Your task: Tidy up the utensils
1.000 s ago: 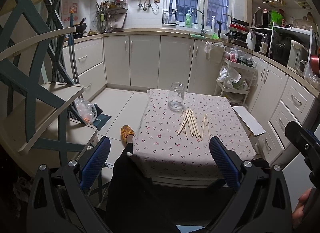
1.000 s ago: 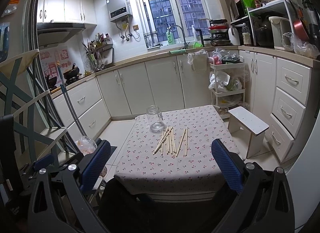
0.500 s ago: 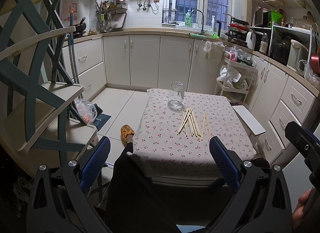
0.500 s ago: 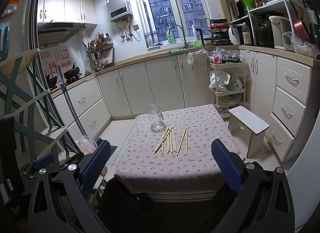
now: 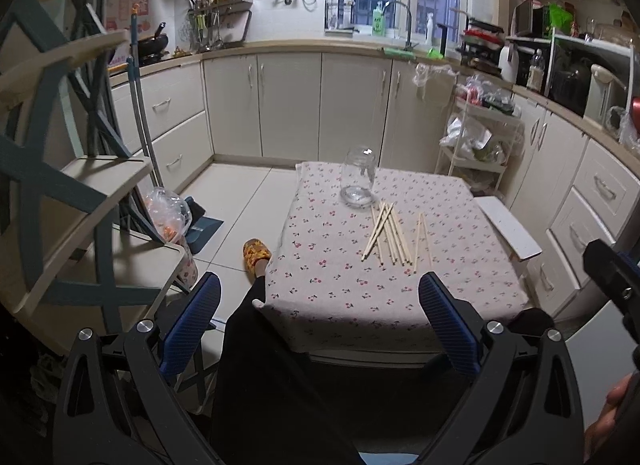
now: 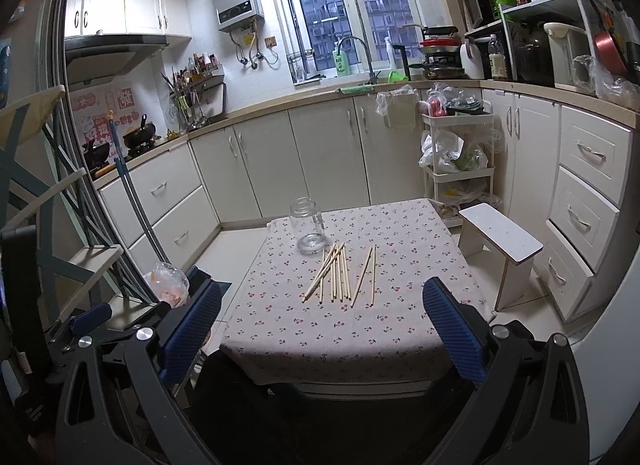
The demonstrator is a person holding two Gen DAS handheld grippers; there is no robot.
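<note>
Tools first: the left tool (image 5: 319, 315) and the right tool (image 6: 323, 327) both hang spread wide and empty, short of the near edge of the desk (image 6: 360, 341), well apart from everything on it.

Chopsticks (image 6: 339, 275) lie flat on the flowered cloth just nearer than the jar (image 6: 307, 231), in a loose crossed fan, with one pair (image 6: 367, 275) lying a little apart on the side away from the jar. They look like thin wood or bamboo: very light, stiff, and apt to roll or pivot when nipped. A pinch near the middle of one stick should keep it from swinging, I judge; the separate pair is the easiest start, since the fan overlaps.

The jar stands upright and open, clear glass, empty so far as one can tell. It is hard, slick, breakable, and may tip if a stick knocks its rim.
</note>
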